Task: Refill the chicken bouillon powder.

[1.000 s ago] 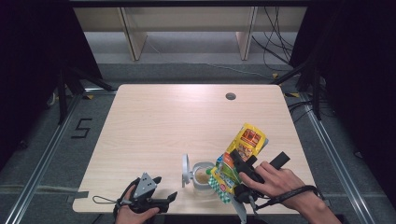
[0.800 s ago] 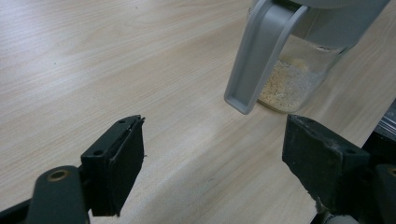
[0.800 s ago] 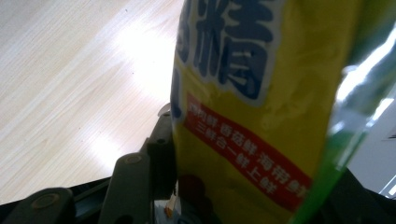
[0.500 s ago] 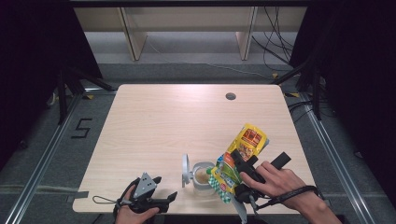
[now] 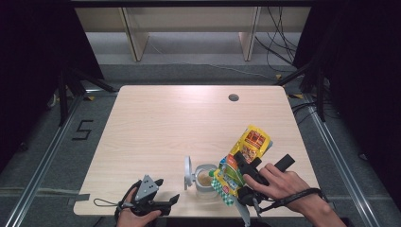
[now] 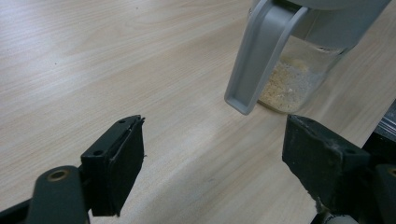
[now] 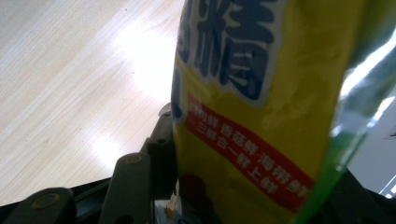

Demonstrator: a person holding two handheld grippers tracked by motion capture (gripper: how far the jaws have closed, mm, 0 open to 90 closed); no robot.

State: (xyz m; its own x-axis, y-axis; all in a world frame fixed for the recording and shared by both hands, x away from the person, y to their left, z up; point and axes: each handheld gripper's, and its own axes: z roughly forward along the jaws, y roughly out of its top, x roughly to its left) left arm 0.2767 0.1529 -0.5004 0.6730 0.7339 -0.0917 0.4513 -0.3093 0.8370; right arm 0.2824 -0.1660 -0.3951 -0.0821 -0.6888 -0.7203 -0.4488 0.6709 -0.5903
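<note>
Right gripper (image 5: 242,176) clamps the yellow seasoning pouch (image 5: 246,153), tilted over the open jar (image 5: 205,178) beside it. Left gripper (image 5: 166,202) rests open. Some powder lies inside; pouring seems underway, closing the lid (image 5: 187,172) remains.

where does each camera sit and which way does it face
High view: above the person's table edge, facing forward and down on the table; both hands enter from below.
Left gripper view: on the left gripper, low along its open jaws toward the jar.
Right gripper view: on the right gripper, whose jaws clamp the yellow packet.
Shared: the jar and packet also appear in the high view.
</note>
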